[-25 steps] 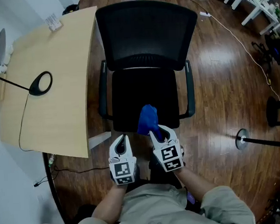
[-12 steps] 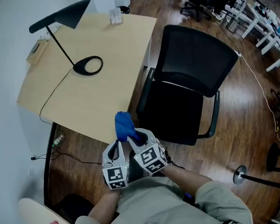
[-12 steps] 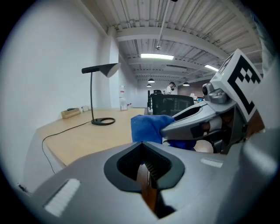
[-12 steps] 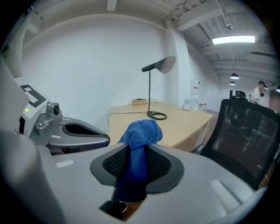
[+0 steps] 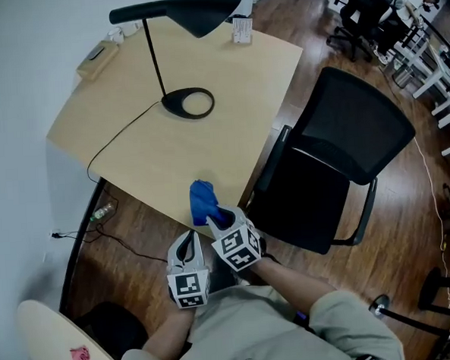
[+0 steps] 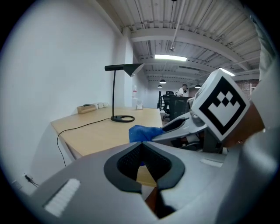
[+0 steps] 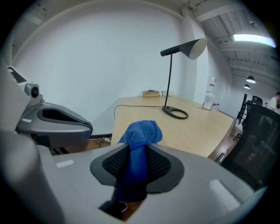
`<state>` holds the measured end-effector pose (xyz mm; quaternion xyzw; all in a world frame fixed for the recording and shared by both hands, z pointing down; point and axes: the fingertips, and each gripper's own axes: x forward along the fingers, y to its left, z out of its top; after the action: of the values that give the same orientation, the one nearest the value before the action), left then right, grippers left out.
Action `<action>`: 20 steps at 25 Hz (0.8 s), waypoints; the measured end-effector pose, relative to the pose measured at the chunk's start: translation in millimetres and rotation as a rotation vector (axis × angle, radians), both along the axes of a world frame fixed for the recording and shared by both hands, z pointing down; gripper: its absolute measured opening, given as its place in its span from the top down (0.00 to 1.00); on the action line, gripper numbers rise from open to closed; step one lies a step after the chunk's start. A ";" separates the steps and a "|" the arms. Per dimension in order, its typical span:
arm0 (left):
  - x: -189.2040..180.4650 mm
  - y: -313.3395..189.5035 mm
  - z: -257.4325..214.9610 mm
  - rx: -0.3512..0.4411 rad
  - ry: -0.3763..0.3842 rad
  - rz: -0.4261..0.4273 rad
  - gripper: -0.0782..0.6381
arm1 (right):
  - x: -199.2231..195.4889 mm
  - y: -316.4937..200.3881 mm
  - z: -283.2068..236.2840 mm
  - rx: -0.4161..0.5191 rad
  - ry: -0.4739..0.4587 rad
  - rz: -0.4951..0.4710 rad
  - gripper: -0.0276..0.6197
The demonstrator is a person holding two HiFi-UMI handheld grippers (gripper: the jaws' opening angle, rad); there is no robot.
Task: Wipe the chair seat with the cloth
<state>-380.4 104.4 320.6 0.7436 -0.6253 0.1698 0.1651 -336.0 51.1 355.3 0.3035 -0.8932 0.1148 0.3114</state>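
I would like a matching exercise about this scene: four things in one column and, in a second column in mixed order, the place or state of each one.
Column one:
1. cloth
2. lamp
3. chair
4. left gripper

Column two:
A. stands on the wooden floor, beside the desk
B. jaws together, nothing between them
C. pinched between the jaws of the right gripper
D. stands on the desk

Right pairs: 1-C, 2-D, 3-A, 4-B.
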 end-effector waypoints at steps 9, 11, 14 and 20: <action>-33.1 -18.2 5.7 -0.012 0.021 -0.019 0.88 | -17.0 -33.5 53.3 -0.082 0.097 0.063 0.80; -36.4 -22.3 8.4 -0.016 0.025 -0.022 0.88 | -18.3 -36.8 60.8 -0.091 0.110 0.066 0.80; -38.2 -28.8 9.3 -0.016 0.039 -0.018 0.88 | -21.3 -40.9 67.7 -0.098 0.120 0.069 0.79; -34.7 -36.5 11.0 -0.019 0.068 0.007 0.88 | -24.0 -36.9 62.9 -0.135 0.103 0.054 0.70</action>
<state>-415.1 67.9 331.6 0.7494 -0.6152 0.1511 0.1928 -360.0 14.2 418.1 0.3113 -0.8578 0.1673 0.3734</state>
